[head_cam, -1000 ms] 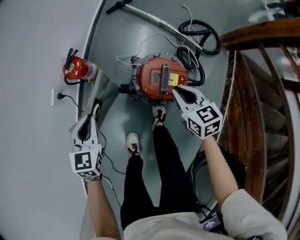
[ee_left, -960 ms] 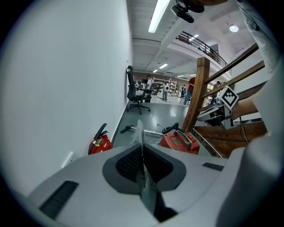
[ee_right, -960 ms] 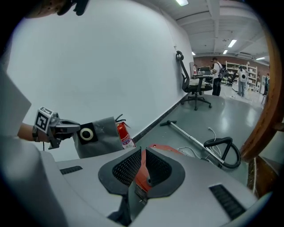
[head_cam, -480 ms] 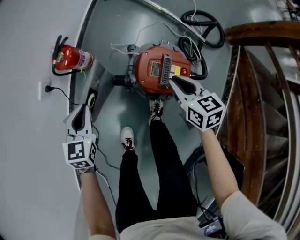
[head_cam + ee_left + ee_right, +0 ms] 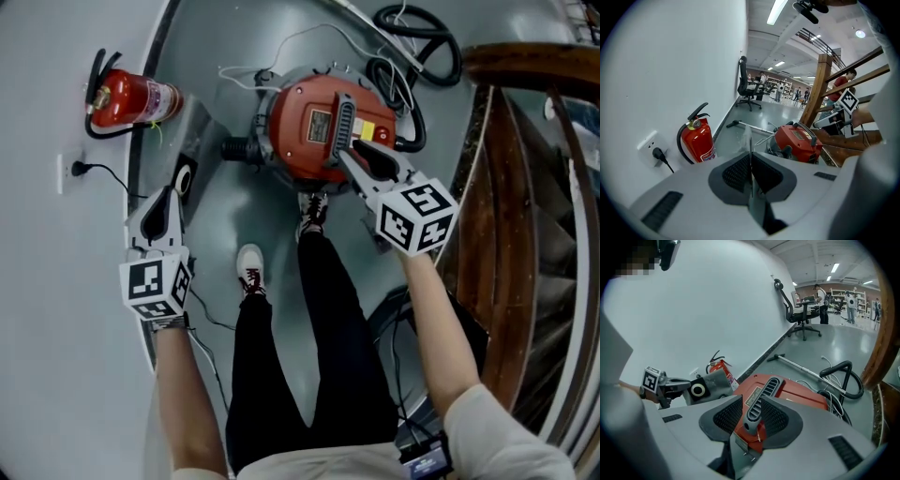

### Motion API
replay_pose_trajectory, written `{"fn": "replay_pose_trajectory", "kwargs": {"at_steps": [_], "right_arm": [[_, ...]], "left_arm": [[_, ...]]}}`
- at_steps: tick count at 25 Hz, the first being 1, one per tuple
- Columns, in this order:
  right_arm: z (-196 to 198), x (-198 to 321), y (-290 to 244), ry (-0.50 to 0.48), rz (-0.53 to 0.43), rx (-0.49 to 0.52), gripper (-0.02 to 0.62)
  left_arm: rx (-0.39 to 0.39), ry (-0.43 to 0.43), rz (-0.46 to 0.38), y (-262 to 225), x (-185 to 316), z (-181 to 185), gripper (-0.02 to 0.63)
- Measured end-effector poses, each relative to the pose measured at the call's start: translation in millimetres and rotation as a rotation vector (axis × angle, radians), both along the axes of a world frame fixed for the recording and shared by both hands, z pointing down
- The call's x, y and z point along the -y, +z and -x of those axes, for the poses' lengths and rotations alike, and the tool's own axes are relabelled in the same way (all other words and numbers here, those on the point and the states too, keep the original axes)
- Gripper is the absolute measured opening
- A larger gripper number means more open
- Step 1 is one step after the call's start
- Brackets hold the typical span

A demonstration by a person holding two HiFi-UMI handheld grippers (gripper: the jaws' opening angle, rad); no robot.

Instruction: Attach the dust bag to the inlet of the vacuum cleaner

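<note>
Though edge-on in left gripper [image 5: 750, 157] — dust bag [image 5: 717, 383] (white-ringed)

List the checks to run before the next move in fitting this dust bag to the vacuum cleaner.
1. Grip of left gripper on dust bag: ok, jaws shut on it.
2. State of right gripper: ok, jaws have just been opening, handle between them, not pressed.
3. Removal of red lid from vacuum cleaner: not ok, still on.
4. Access to inlet from inside: cannot tell, lid hides it.
</note>
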State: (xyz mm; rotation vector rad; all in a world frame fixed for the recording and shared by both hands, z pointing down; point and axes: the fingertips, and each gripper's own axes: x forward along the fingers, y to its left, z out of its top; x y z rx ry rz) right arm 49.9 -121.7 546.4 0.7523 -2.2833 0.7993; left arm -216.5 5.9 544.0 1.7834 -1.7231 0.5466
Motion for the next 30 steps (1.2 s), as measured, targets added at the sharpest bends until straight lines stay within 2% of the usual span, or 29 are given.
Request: {"fn": "replay_pose_trajectory", "kwargs": {"at_steps": [3, 8, 16, 30], "right_arm": [[-3.2, 5.8, 8.2, 0.026, 0.008, -0.001, 0.135], [-4.8, 10.2, 17.4, 0.079, 0.074, 0.067, 0.156], [-4.3, 10.0, 35.4, 0.061, 0.119, 0.105, 0.187], [-4.6, 9.8, 39.0, 0.084, 0.1, 0.192, 0.225]], "left_arm": [[-0.021, -0.006, 0.005, 10.1, 3.9, -3.3, 0.02], [-0.045, -0.022, 0.039, 31.3, 6.3, -6.6, 0.02], [-0.066, -0.027, 0.089, 59.9, 16.3, -9.8, 0.02], [-0.132, -0.045, 0.095, 82.5, 42.1, -29.0, 0.02]]}}
